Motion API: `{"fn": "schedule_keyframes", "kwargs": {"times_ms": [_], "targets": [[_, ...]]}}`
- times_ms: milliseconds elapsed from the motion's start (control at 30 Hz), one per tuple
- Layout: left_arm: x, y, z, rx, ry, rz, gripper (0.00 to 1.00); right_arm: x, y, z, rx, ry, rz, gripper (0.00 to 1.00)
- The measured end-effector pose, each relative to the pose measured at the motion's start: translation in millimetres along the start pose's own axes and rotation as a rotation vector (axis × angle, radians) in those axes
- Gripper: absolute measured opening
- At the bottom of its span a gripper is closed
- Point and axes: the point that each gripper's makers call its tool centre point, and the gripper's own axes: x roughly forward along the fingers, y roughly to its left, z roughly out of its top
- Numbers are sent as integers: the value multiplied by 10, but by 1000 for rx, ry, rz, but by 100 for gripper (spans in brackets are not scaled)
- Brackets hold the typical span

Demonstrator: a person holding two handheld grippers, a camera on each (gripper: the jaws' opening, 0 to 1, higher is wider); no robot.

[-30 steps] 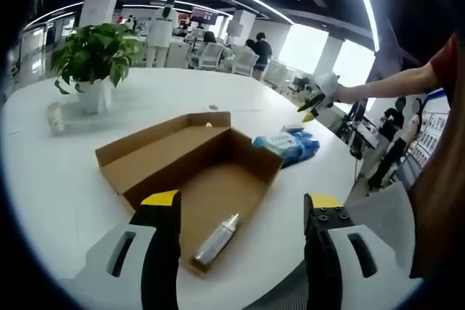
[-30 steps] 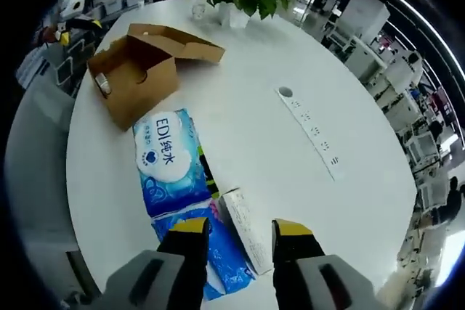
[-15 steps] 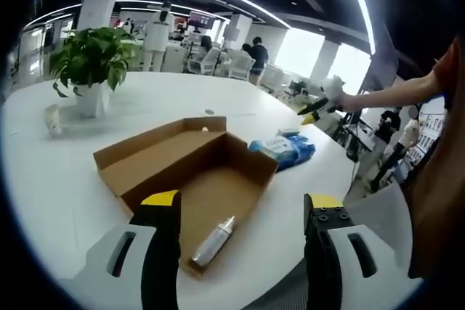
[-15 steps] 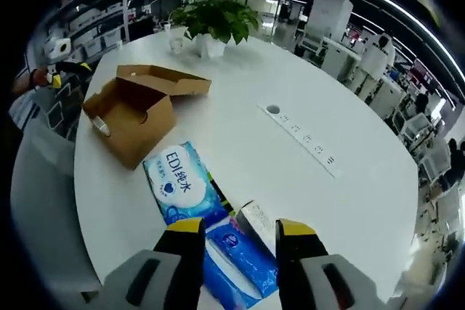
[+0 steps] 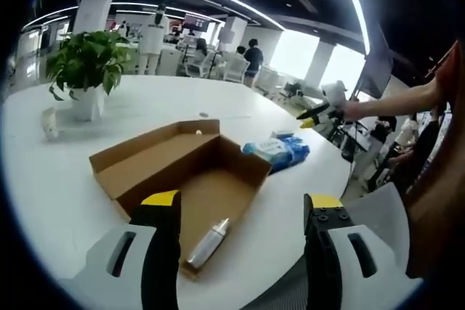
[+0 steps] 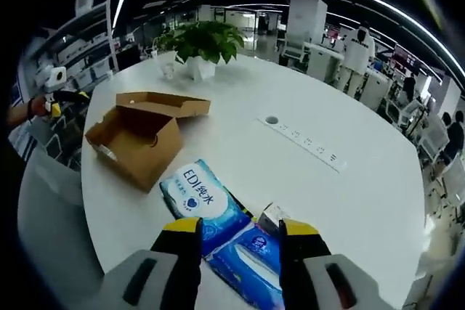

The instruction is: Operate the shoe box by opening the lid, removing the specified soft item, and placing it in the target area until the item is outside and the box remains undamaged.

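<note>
Box point(image 5: 190, 172) lies open on the tabletop point(image 6: 341, 201) near its edge; blue wipe packs point(image 6: 205, 201) lie outside, just beside it. Left gripper point(image 5: 240, 212) and right gripper point(image 6: 236, 234) both gape empty. Removal looks done; next, withdraw clear.

Brown cardboard box point(image 5: 185, 168) on a white counter point(image 6: 349, 201); blue-and-white tissue packs point(image 6: 205, 198); silver bottle point(image 5: 204, 243); green plant point(image 6: 201, 40) in a white pot.

bottle point(image 5: 203, 244) in open box point(image 5: 182, 172), wipes packs point(image 6: 205, 201) beside it on table point(image 6: 349, 201)
</note>
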Motion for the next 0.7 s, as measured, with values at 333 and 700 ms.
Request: {"fn": "schedule_keyframes", "kwargs": {"times_ms": [333, 700], "targets": [[-19, 3, 55, -22, -28, -15, 68, -10, 228, 68, 66, -66, 17, 42], [-45, 18, 51, -19, -29, -16, 68, 65, 506, 148, 65, -93, 48, 44]]}}
